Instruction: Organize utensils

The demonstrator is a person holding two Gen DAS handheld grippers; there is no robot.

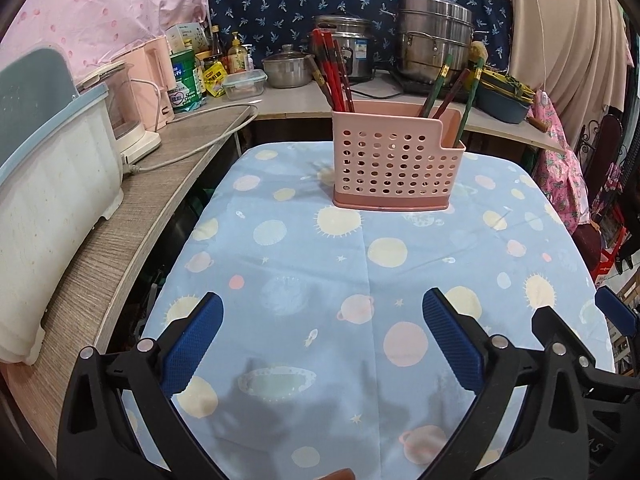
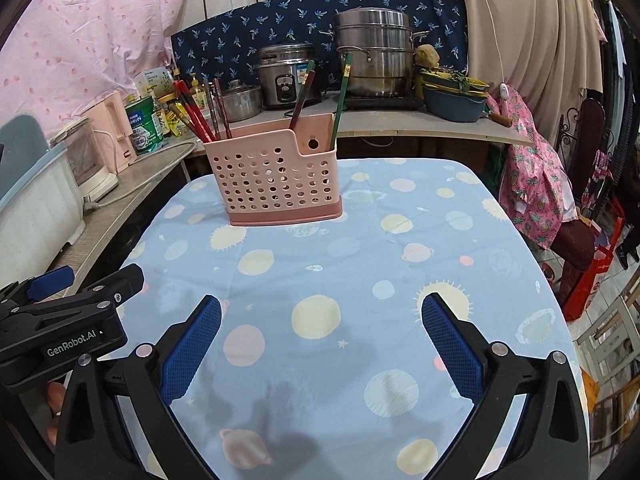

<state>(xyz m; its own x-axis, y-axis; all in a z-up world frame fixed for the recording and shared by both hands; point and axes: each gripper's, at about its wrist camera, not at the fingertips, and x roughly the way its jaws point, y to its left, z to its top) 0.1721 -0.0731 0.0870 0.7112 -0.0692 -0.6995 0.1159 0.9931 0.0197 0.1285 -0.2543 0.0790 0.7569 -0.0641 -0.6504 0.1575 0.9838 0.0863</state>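
Observation:
A pink perforated utensil holder point(image 1: 394, 166) point(image 2: 276, 178) stands upright on the far part of the table with the blue planet-print cloth point(image 1: 320, 280) point(image 2: 340, 280). Red and brown chopsticks point(image 1: 332, 76) point(image 2: 196, 114) lean in its left compartment. Green and red chopsticks point(image 1: 452, 88) point(image 2: 320, 96) lean in its right one. My left gripper point(image 1: 320, 312) hangs open over the near cloth with nothing between its blue pads. My right gripper point(image 2: 320, 316) is open too, empty, beside the left one. Both are well short of the holder.
A wood-grain counter point(image 1: 132, 216) runs along the left with a white-and-blue box point(image 1: 48, 184), a pink kettle point(image 1: 150, 80) and a cable. Behind the table a shelf holds steel pots point(image 1: 434, 40), a rice cooker point(image 2: 286, 74), tins and bottles. Pink cloth hangs at the right point(image 2: 532, 196).

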